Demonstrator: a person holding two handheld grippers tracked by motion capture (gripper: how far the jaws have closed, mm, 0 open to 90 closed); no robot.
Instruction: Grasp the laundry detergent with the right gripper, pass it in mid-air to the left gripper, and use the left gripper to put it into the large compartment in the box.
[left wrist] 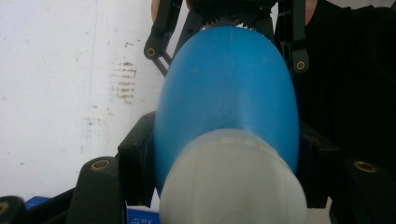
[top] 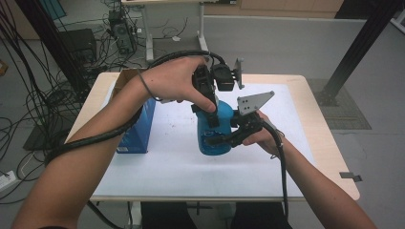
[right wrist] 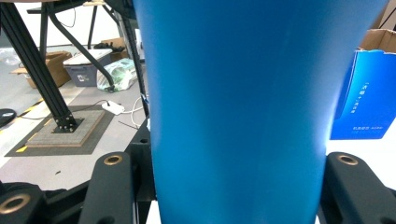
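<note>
At the left of the white bench (top: pixel 157 167) stands a blue cardboard box (top: pixel 138 131), its top flaps open; what is in it you cannot tell from the high view. Just right of that box, near the bench's middle, stands the blue bottle (top: pixel 215 136), upright on the white surface, with a pale cap (left wrist: pixel 233 186) at its top end. Your left hand-held gripper (top: pixel 210 112) comes down from above the bottle and is clamped on its upper part, one black jaw on each side just below the cap. Your right hand-held gripper (top: pixel 224 140) reaches in level from the bottle's right and is clamped across its blue body lower down. Whether the bottle holds anything cannot be seen through its opaque wall.
</note>
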